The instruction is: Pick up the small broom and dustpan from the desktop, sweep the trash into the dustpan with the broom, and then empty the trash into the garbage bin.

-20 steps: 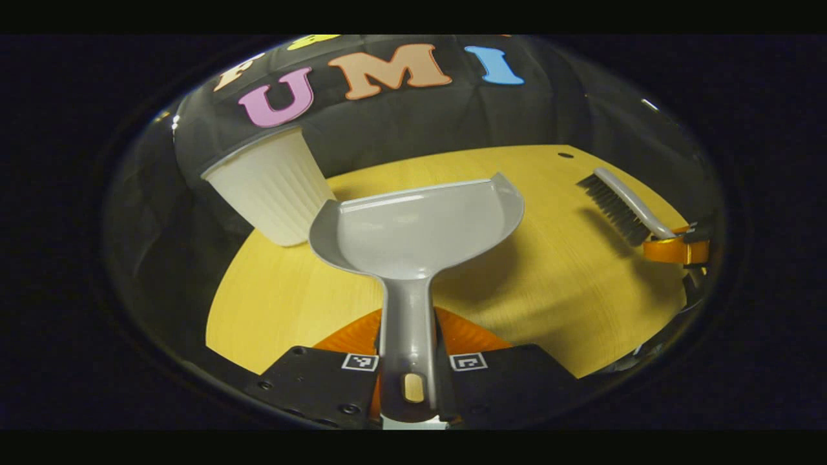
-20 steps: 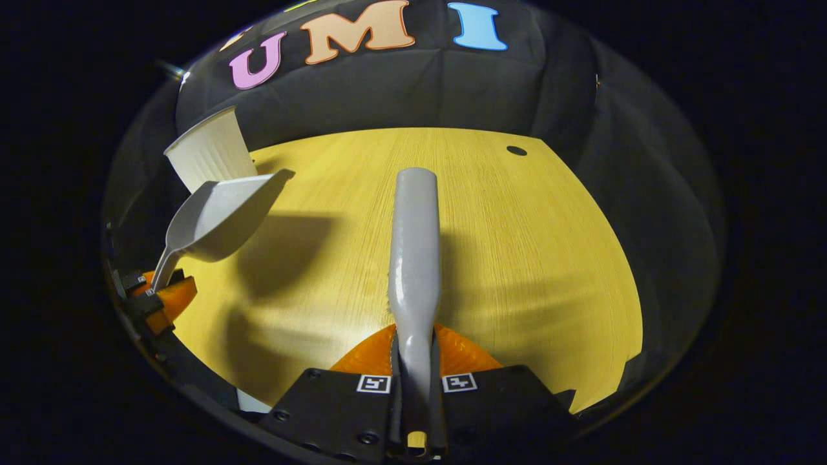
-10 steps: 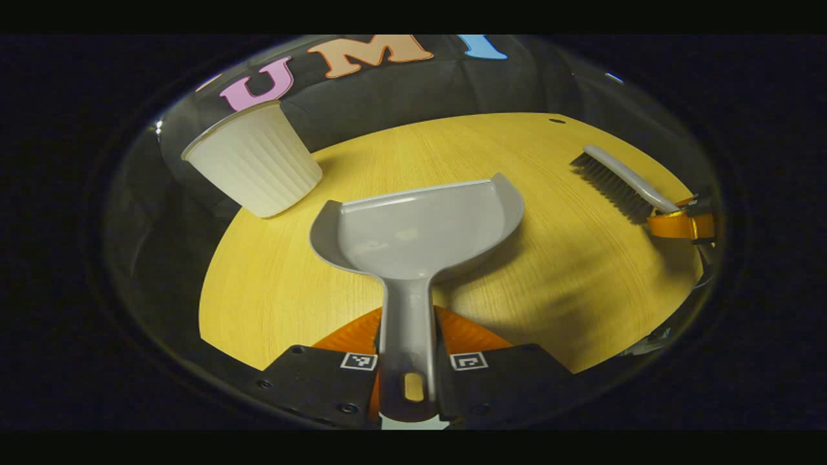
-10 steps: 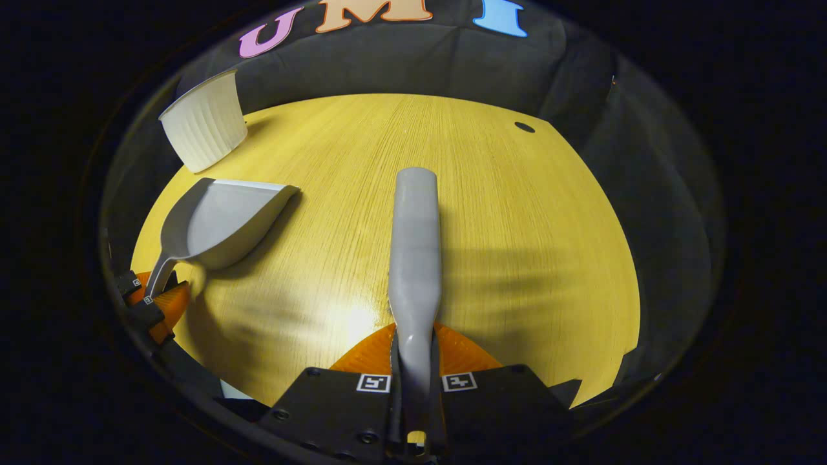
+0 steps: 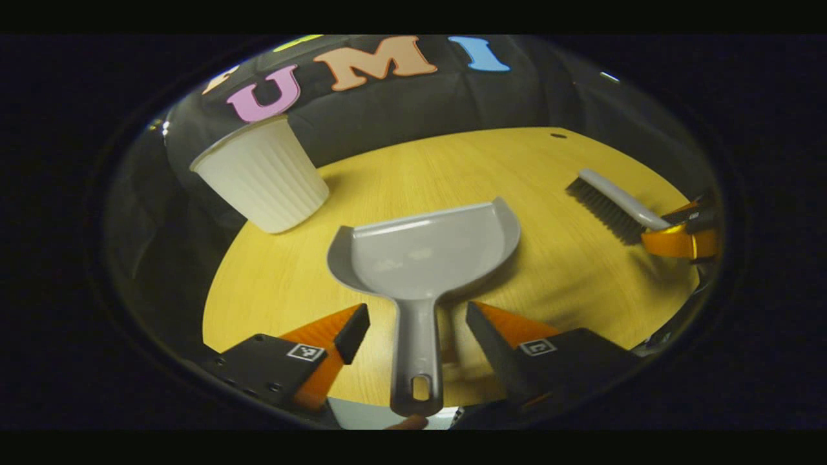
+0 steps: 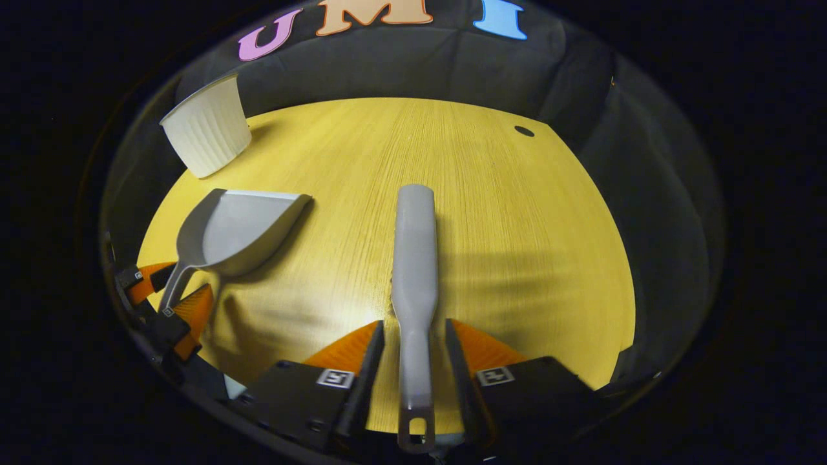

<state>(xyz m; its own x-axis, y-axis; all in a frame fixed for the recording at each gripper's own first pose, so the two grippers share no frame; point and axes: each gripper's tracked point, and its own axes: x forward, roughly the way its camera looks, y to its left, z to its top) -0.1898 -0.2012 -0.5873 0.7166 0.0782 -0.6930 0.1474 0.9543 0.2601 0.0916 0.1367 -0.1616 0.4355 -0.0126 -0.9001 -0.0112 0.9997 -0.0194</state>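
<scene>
A ribbed white bin (image 5: 261, 174) stands at the worktop's (image 6: 517, 213) far left edge. The grey dustpan (image 5: 423, 248) lies flat near the front left edge, its handle between the spread, released fingers of the left gripper (image 5: 417, 323). Right of it, the small broom (image 6: 414, 258) lies mid-worktop, its handle between the right gripper's (image 6: 413, 339) parted fingers, untouched.

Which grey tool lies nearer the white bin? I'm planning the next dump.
The dustpan: its pan sits just in front of the ribbed white bin; the brush lies farther right, mid-desk.
</scene>
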